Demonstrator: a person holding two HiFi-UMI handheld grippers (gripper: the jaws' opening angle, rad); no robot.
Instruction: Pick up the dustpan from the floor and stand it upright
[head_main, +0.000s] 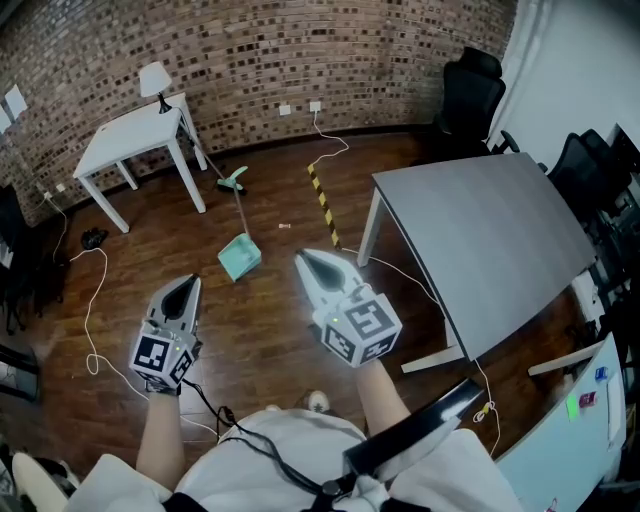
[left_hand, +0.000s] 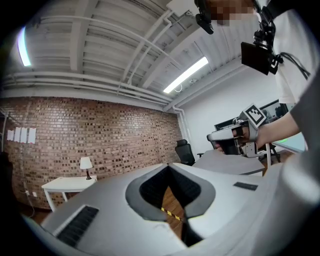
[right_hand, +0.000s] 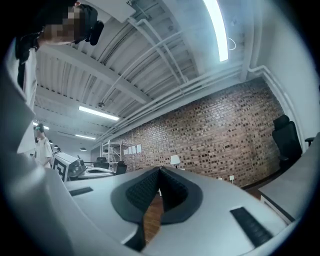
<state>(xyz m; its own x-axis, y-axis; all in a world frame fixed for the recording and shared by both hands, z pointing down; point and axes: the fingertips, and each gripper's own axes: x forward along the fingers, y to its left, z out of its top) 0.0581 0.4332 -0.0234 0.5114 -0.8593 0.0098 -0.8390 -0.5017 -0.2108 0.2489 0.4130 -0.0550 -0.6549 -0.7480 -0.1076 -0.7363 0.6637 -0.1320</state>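
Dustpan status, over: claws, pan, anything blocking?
Left claw shut, empty; right claw shut, empty. Dustpan lying on the floor ahead, untouched. No obstacle between; striped strip lies right of it.

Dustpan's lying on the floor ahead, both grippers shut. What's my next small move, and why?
Probably open the jaws of the right gripper and ease it forward and down toward the dustpan. It and the left gripper are shut, empty and short of the dustpan, which lies flat on the floor.
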